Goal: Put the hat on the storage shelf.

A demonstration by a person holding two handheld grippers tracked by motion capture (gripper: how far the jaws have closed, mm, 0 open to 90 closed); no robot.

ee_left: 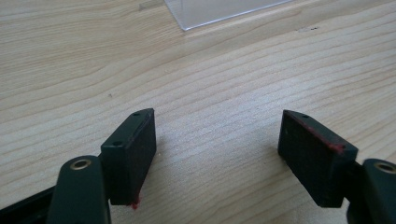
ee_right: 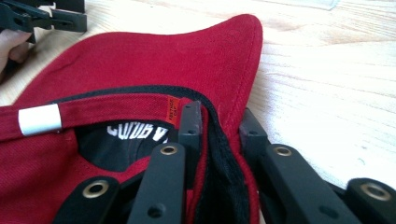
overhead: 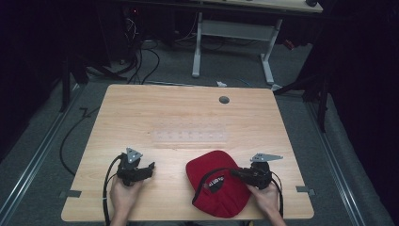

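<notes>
A red cap (overhead: 215, 181) lies upside down near the table's front edge, brim toward the far side. Its inside shows a black lining with white lettering (ee_right: 135, 133) and a white tag. My right gripper (overhead: 237, 173) holds the cap's right rim, and in the right gripper view its jaws are shut on the black sweatband and red edge (ee_right: 219, 135). My left gripper (overhead: 149, 168) rests on the wood to the left of the cap, apart from it. In the left gripper view it (ee_left: 217, 140) stands wide open over bare wood with nothing between the fingers.
A clear plastic sheet (overhead: 190, 135) lies flat mid-table, and its corner (ee_left: 219, 11) shows beyond the left jaws. A grey grommet (overhead: 224, 100) sits near the table's far edge. Cables and a white desk frame (overhead: 233, 33) stand on the floor behind.
</notes>
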